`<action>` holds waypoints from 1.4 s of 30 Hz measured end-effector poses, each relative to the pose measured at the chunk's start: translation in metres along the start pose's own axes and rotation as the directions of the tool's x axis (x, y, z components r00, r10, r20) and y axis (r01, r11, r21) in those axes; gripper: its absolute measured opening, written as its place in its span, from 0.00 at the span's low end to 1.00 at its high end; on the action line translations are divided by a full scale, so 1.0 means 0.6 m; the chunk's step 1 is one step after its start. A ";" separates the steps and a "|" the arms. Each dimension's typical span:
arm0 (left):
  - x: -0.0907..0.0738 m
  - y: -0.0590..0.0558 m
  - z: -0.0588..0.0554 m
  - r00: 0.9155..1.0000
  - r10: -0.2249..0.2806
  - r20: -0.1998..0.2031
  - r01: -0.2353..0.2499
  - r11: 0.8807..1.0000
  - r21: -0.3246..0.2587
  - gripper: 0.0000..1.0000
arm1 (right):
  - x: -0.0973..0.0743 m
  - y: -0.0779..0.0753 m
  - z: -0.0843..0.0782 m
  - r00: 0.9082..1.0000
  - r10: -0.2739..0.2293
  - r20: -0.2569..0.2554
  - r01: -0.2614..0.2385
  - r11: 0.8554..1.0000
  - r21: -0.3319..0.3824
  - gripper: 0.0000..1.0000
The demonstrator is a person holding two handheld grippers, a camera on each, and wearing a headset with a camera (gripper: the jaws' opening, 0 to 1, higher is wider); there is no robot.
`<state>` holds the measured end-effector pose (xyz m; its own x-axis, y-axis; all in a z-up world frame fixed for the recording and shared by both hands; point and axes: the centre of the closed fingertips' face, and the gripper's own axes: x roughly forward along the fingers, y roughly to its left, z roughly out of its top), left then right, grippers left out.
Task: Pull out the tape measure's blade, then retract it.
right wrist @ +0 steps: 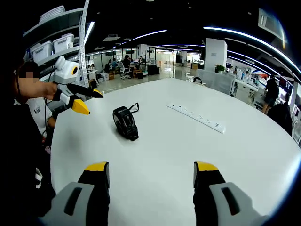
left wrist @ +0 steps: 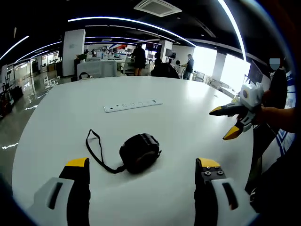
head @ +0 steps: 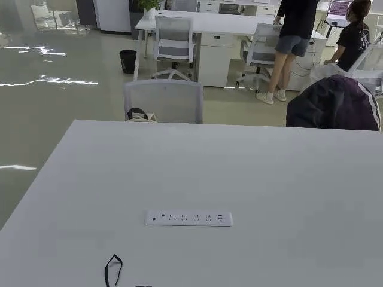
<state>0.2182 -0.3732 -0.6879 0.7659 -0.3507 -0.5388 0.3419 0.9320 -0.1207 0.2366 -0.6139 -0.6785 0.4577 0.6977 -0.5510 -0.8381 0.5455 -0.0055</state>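
Note:
A black tape measure (left wrist: 139,153) lies on the white table (left wrist: 188,108) with its thin wrist strap (left wrist: 94,146) trailing to one side; no blade is drawn out. My left gripper (left wrist: 143,163) is open, its yellow-tipped jaws standing wide just short of the case. In the right gripper view the tape measure (right wrist: 125,123) sits farther off, and my right gripper (right wrist: 151,166) is open over bare table. The left gripper (right wrist: 80,99) hovers open beside the case there, and the right gripper (left wrist: 235,120) hangs open in the air. The strap loop (head: 112,270) shows at the head view's bottom edge.
A white power strip (head: 188,218) lies flat mid-table beyond the tape measure. A grey mesh chair (head: 163,100) and a dark jacket on a chair (head: 333,103) stand at the far edge. People are at desks in the background.

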 end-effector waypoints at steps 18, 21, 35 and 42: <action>-0.073 -0.027 -0.012 0.999 -0.041 -0.008 0.041 0.998 0.039 0.99 | -0.079 0.027 -0.011 0.998 -0.055 0.003 0.055 0.997 0.057 0.89; -0.082 -0.032 -0.013 0.999 -0.041 -0.012 0.041 0.998 0.044 0.99 | -0.087 0.030 -0.009 0.998 -0.064 0.010 0.063 0.996 0.063 0.90; -0.105 -0.039 0.005 1.000 -0.029 -0.002 0.029 0.998 0.061 0.99 | -0.103 0.040 0.001 0.996 -0.083 0.027 0.081 0.994 0.071 0.93; -0.104 -0.031 0.003 1.000 -0.026 0.005 0.026 0.998 0.061 0.99 | -0.107 0.038 0.005 0.996 -0.087 0.033 0.084 0.993 0.082 0.93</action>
<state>0.1654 -0.3687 -0.6505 0.7594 -0.3757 -0.5312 0.3943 0.9152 -0.0835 0.1889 -0.6449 -0.6408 0.5383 0.6624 -0.5210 -0.7694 0.6385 0.0167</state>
